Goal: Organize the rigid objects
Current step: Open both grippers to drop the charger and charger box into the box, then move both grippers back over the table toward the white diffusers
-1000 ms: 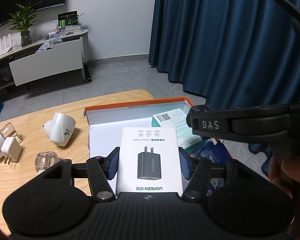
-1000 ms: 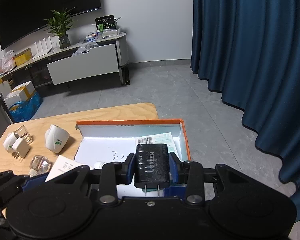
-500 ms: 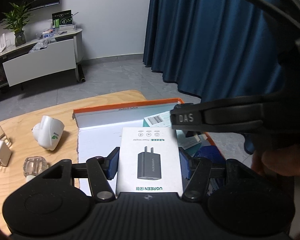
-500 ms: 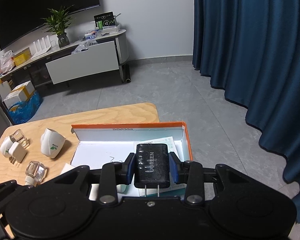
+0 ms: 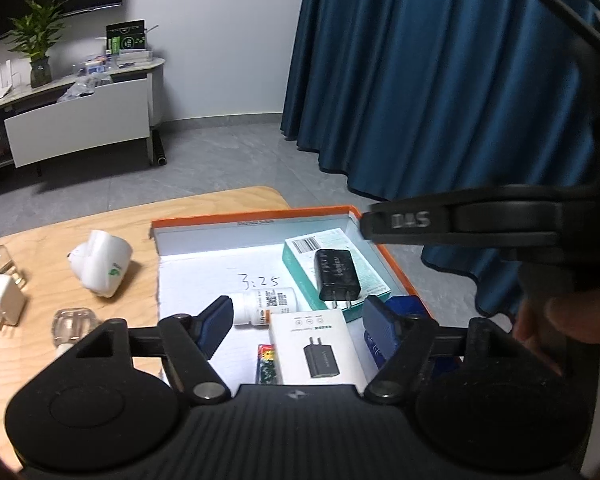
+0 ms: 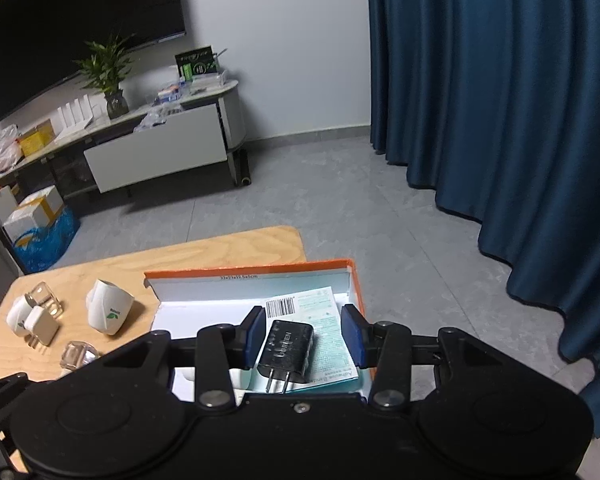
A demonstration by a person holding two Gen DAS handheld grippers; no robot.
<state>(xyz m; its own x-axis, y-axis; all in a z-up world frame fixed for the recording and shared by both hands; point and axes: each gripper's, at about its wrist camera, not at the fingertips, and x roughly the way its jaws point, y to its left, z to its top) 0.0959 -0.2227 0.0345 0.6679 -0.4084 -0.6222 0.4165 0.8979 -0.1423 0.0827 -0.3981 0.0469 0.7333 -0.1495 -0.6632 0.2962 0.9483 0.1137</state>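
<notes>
Both grippers have just been opening, and each has let go of its load. The left gripper [image 5: 298,326] stands wide, and the white cardboard charger package [image 5: 318,350] that it held a moment ago now lies flat between its blue pads, not pressed by them. The right gripper [image 6: 306,334] is open too; the black plastic wall charger [image 6: 286,350], which it clamped before, now rests loose on the teal flat carton [image 6: 332,344], with a gap to each pad. So two rigid items are now inside the shallow orange-rimmed cardboard box [image 5: 260,216], and I judge this step as finished. On the pale wooden worktop [image 5: 40,248] to the left, a white rounded plug adapter [image 5: 102,268], a small white square plug [image 5: 4,304] and a clear plastic cap [image 5: 74,320] wait outside the box. The box is low-walled and its right side hangs near the worktop edge, so lifting straight up looks safest. The box middle has free room.
</notes>
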